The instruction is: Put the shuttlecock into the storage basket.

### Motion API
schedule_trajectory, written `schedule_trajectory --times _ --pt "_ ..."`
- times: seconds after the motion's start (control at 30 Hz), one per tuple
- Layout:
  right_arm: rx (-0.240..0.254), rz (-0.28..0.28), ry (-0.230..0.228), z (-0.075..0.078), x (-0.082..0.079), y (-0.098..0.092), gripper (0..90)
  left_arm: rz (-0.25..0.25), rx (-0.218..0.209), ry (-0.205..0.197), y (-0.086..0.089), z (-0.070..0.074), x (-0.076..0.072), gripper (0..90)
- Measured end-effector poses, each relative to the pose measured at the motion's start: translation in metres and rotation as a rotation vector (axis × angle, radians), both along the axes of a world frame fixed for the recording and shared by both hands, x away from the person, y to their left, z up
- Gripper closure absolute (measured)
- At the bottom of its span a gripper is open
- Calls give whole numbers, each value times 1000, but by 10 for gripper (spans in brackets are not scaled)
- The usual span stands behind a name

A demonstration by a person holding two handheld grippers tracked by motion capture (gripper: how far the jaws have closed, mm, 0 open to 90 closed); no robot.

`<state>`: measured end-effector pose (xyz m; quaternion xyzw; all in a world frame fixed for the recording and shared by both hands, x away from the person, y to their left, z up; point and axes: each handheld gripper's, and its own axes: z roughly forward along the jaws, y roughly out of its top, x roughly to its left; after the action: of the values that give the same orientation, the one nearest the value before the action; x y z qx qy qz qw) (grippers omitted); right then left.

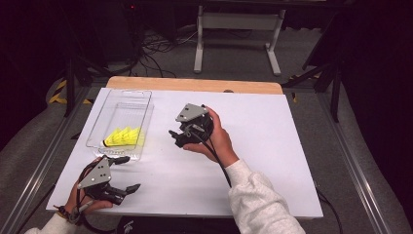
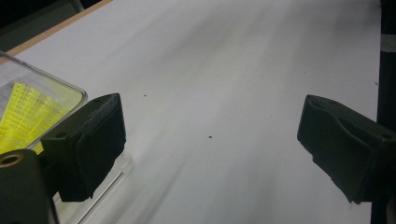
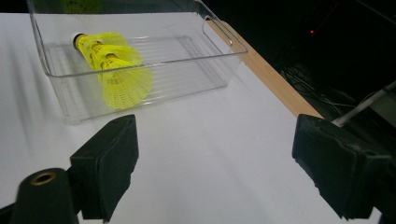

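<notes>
A clear plastic tray (image 1: 134, 91) stands on the left of the white table top. Yellow shuttlecocks (image 1: 124, 136) lie nested together at its near end. My left gripper (image 1: 132, 172) rests at the front left corner, just in front of the tray, open and empty. The left gripper view has its jaws wide apart (image 2: 210, 140) over bare table, with the tray corner (image 2: 70, 88) and a yellow shuttlecock (image 2: 28, 112) at the left. My right gripper (image 1: 174, 138) is at mid table, pointing at the tray. It is open (image 3: 215, 158) and empty, with the tray (image 3: 224, 60) and shuttlecocks (image 3: 116, 70) a short way ahead.
The white sheet (image 1: 272, 146) covers the table, and a wooden strip (image 1: 195, 84) shows along its far edge. Cables (image 1: 156, 48) and a white metal stand (image 1: 238, 29) sit on the floor beyond. Dark rails run along both table sides.
</notes>
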<state>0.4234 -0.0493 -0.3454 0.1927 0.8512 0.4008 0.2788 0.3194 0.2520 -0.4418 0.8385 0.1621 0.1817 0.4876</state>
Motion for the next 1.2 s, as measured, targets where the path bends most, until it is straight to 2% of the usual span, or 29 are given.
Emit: schedule_trajectory --times 0.27,0.53,1.2 --pt "-3 -11 -1 -1 -2 -9 153 1 -1 1 0 0 0 87" --pt "-9 -17 -22 2 -5 -17 148 0 0 0 0 0 0 86" --pt "-30 -44 -16 1 -11 -37 130 2 3 4 -1 0 1 86"
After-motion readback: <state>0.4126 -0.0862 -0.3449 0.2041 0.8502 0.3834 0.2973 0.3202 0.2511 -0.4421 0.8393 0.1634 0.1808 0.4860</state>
